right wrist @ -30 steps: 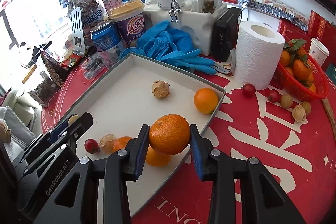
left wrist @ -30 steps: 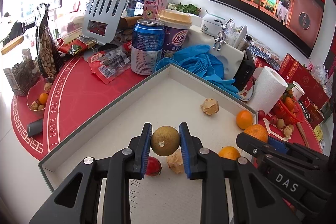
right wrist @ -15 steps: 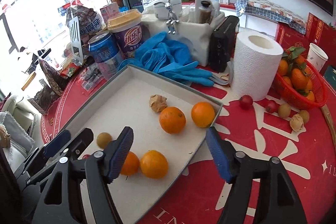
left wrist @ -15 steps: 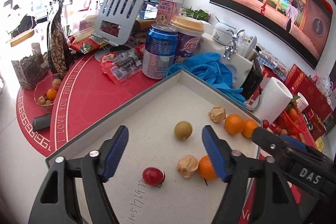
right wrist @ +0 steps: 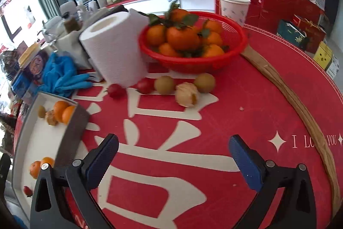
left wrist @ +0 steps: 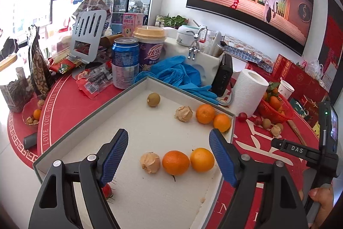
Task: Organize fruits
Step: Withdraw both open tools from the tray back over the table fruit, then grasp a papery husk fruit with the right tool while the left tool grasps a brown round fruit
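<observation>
Your left gripper (left wrist: pixel 169 156) hangs over the white tray (left wrist: pixel 90 115) with its jaws spread and nothing between the pads; a second ago they pinched a small greenish-brown fruit (left wrist: pixel 153 99), which now lies loose near the tray's far corner. Below the jaws sit a papery husked fruit (left wrist: pixel 150 162) and two mandarins (left wrist: pixel 175 162), touching in a row. A cherry tomato (left wrist: pixel 107 190) is half hidden behind the left finger. Two more mandarins (left wrist: pixel 205 113) and another husked fruit (left wrist: pixel 183 113) lie along the far right wall.

Your right gripper (right wrist: pixel 173 156) has just been opening and stands at its widest, empty, over the red tablecloth (right wrist: pixel 214 121). The mandarin it clamped a second ago is out of its grip, and the view has swung from the tray to the red basket (right wrist: pixel 233 46) of leafy mandarins. Before the basket lie two cherry tomatoes (right wrist: pixel 115 90), two greenish-brown fruits (right wrist: pixel 164 84) and a husked fruit (right wrist: pixel 186 94), beside a paper towel roll (right wrist: pixel 115 53).

Readable writing: "I LOVE YOU FOREVER" along the cloth's rim, partly covered; "DAS" on the right tool's arm (left wrist: pixel 297 149) in the left view. The blue can (left wrist: pixel 125 61) and purple cup (left wrist: pixel 151 47) carry print too small to read. The right view is motion-blurred.
</observation>
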